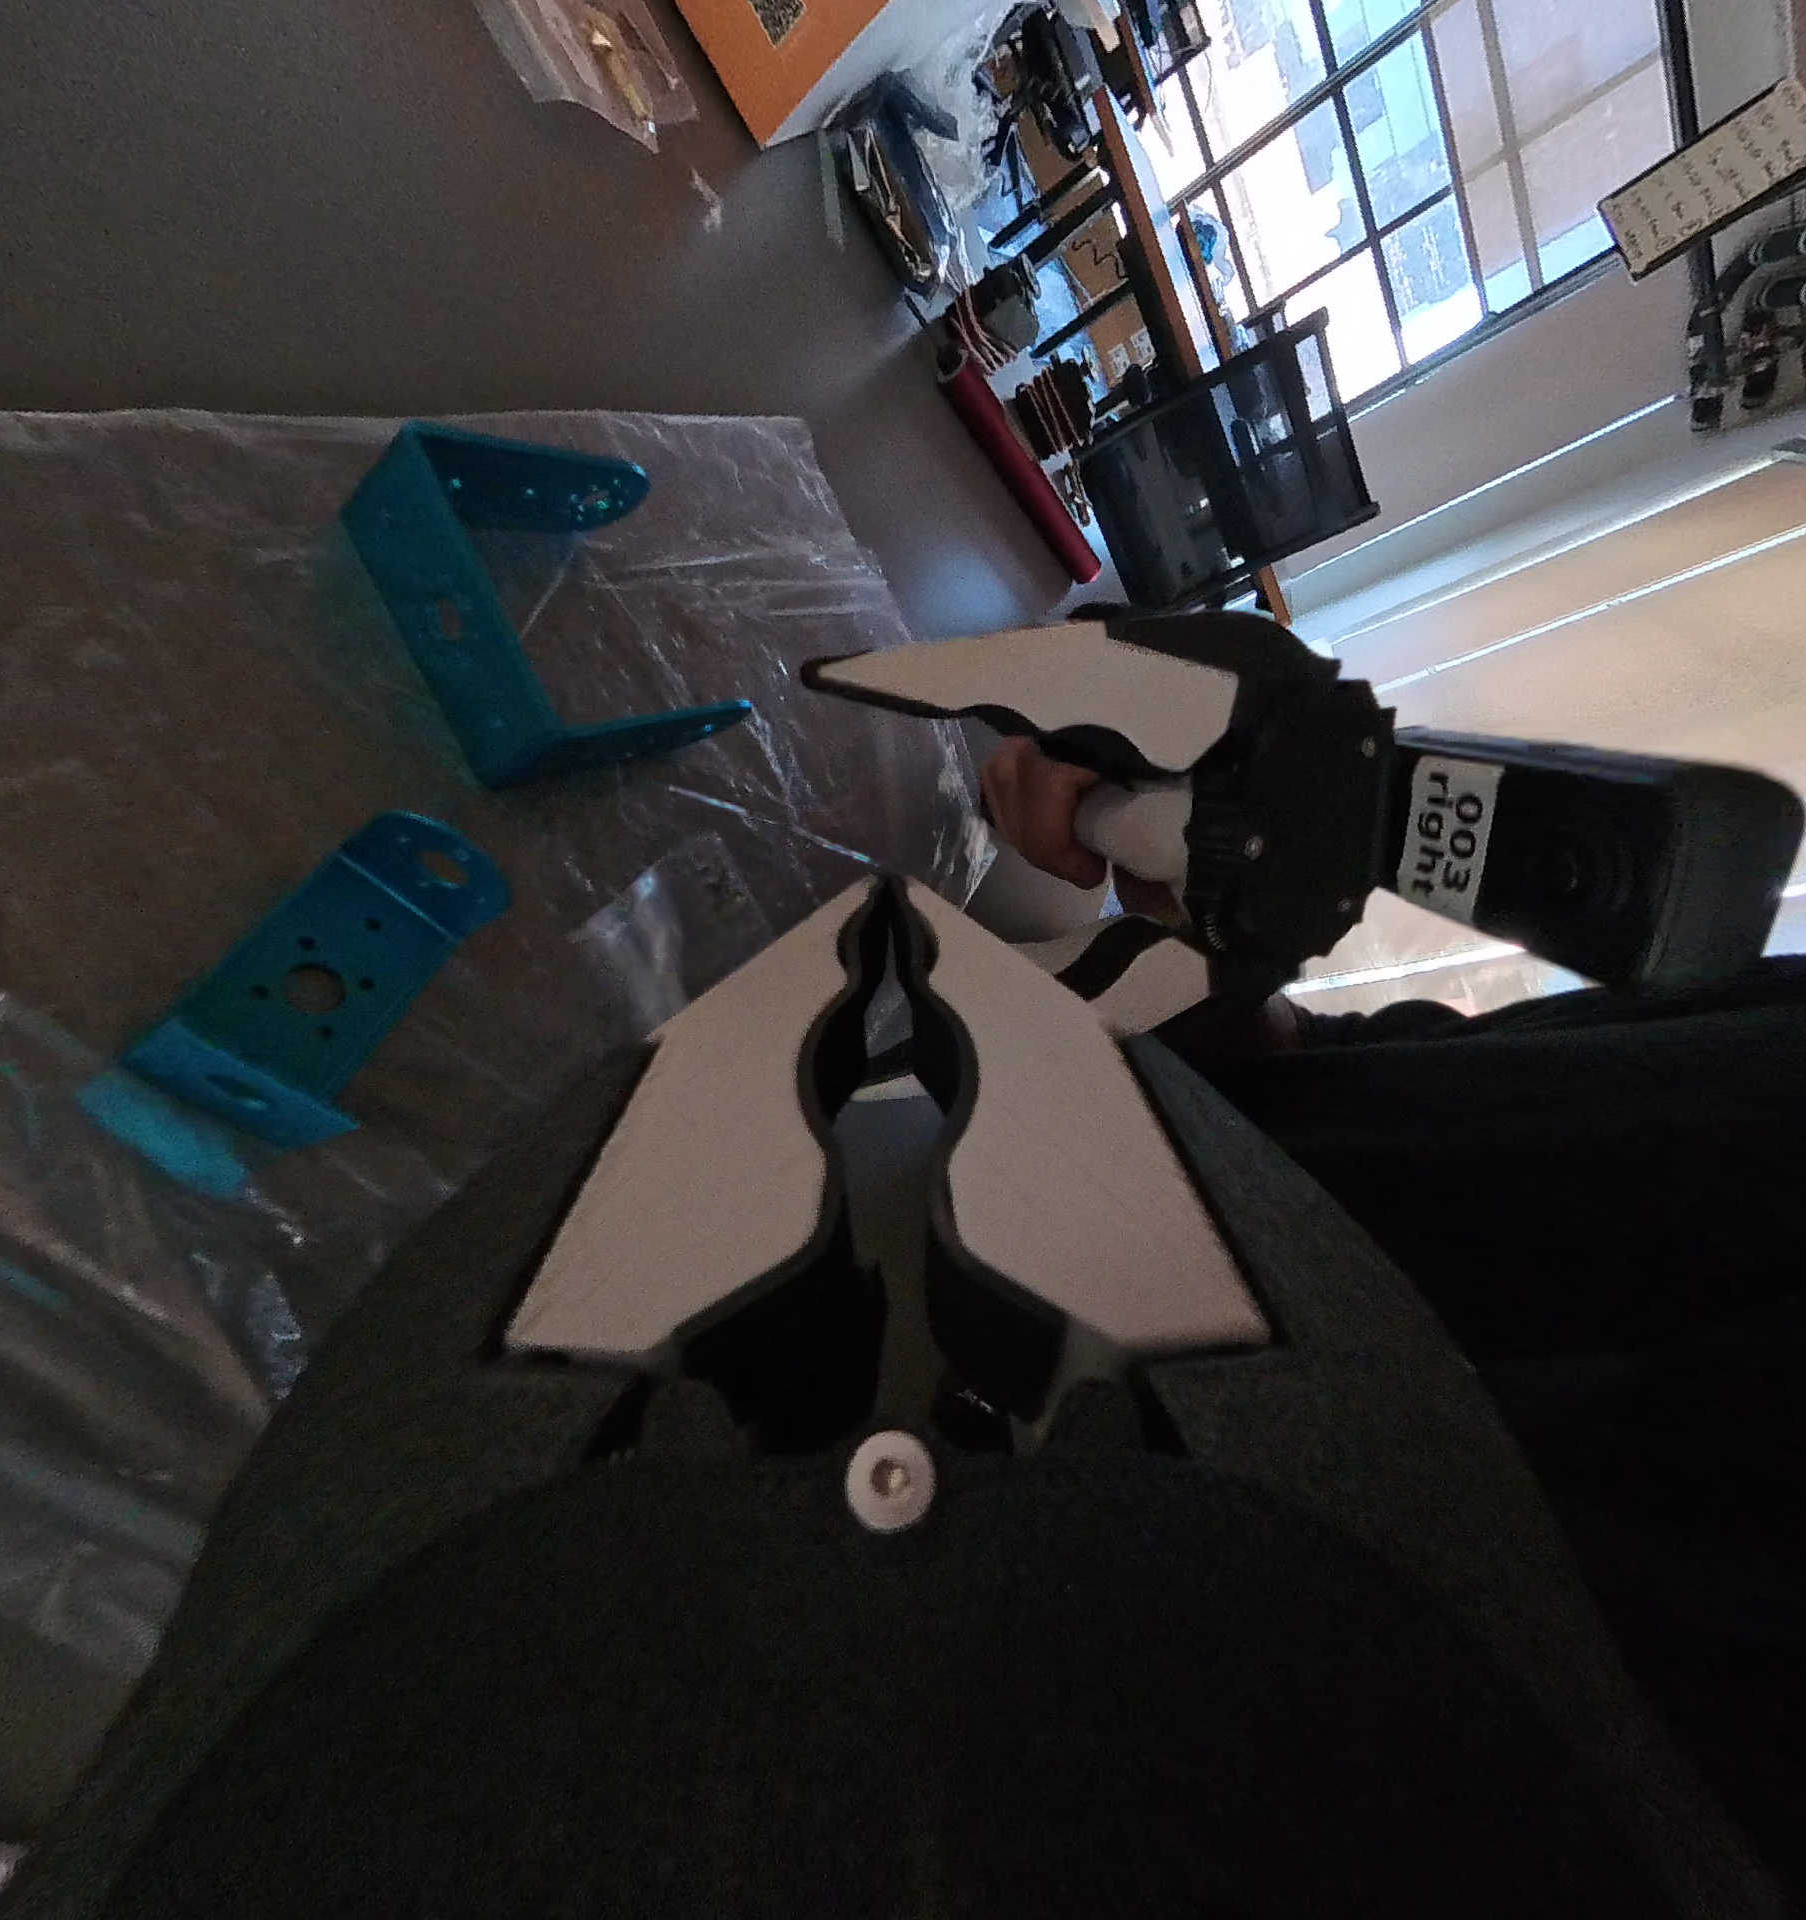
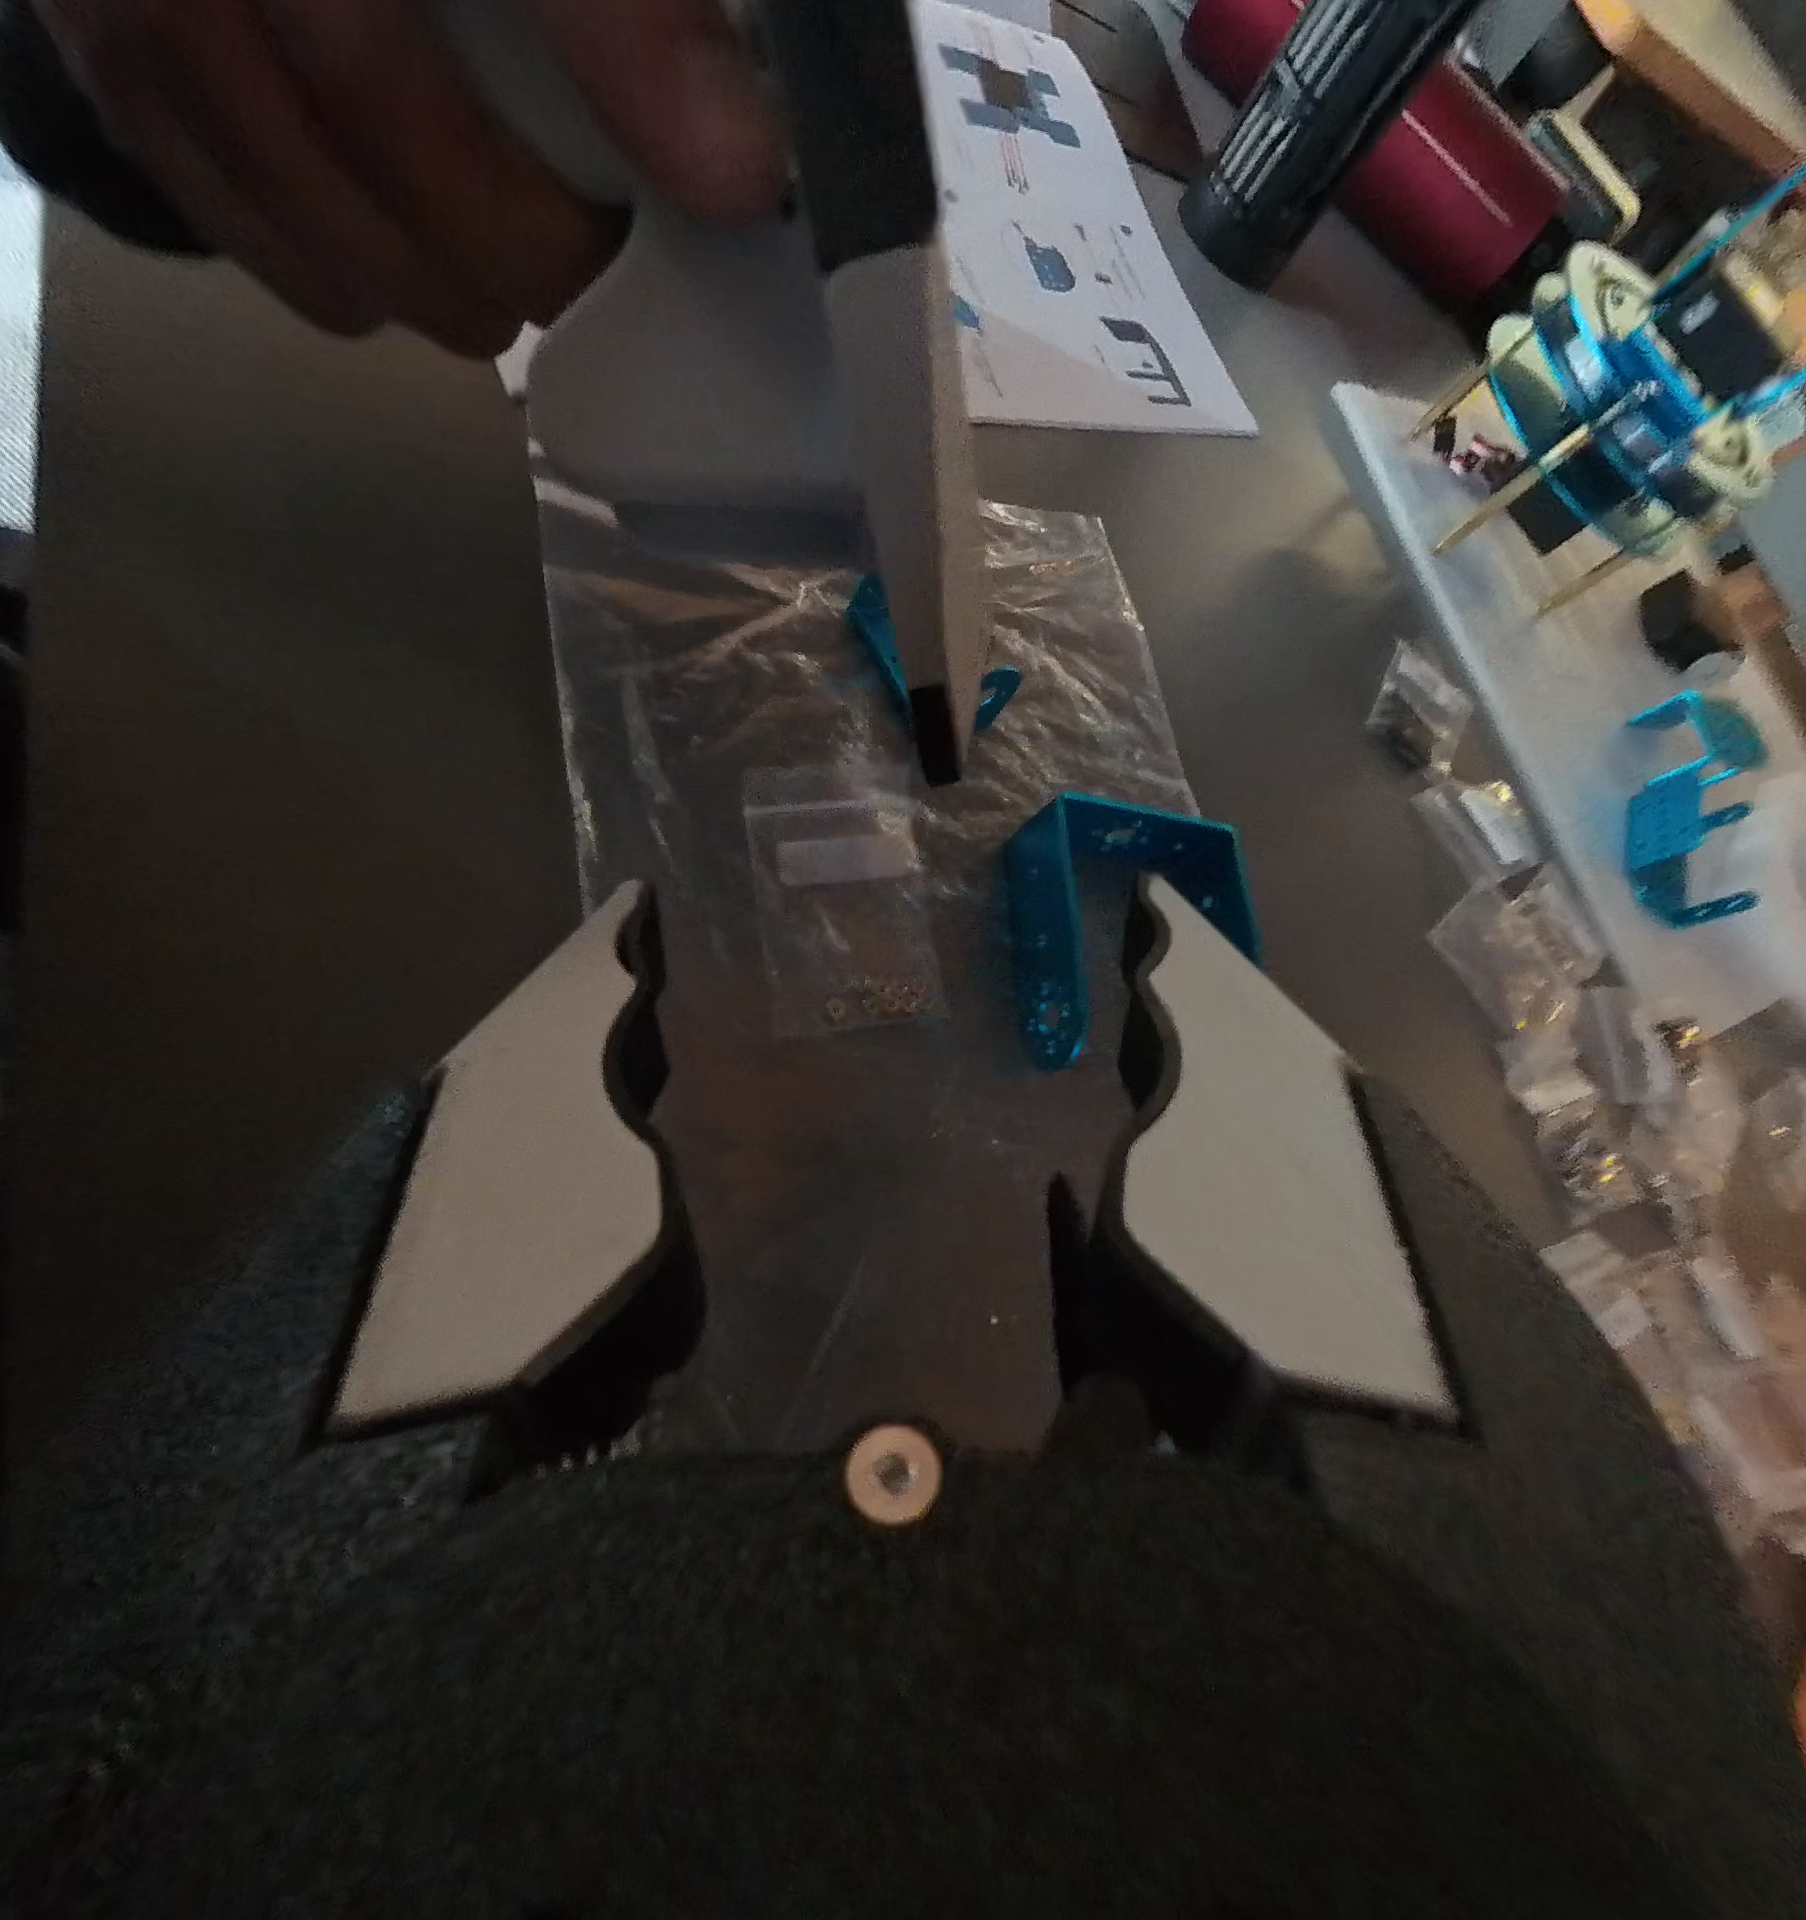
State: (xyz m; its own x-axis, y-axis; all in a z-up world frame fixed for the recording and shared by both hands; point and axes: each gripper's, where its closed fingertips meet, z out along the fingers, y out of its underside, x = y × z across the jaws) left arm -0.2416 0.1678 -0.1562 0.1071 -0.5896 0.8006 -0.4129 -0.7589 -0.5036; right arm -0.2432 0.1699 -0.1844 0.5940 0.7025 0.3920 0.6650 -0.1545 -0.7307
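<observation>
Right gripper [image 2: 894, 914]: fingers spread wide, nothing between them. Blue U-shaped bracket [image 2: 1117, 914] sits at about 1 o'clock from the finger gap, just inside the right fingertip [image 2: 1205, 935], which overlaps one leg in the right wrist view; contact can't be told. The bracket lies on its side on a clear plastic sheet [image 2: 722, 644] on the grey tabletop [image 2: 255, 727]. Its near leg runs roughly along the finger axis, rounded end toward the camera; its web runs crosswise.

Small clear bag of brass hardware [image 2: 852, 914] lies flat at 12 o'clock, between the fingertips but beyond them.

Left gripper [image 1: 888, 883]: fingers pressed together at the tips, nothing visibly gripped. In the right wrist view it comes down from 12 o'clock [image 2: 930, 665], tip just beside a second blue bracket [image 2: 883, 649], which it partly hides.

In the left wrist view both blue brackets lie at 10 o'clock, U-shaped one [image 1: 463, 613] farther, flatter one [image 1: 307, 987] nearer.

The right gripper is nearer the U-shaped bracket.

Printed instruction sheet [image 2: 1075, 249] at 1 o'clock, well apart.
</observation>
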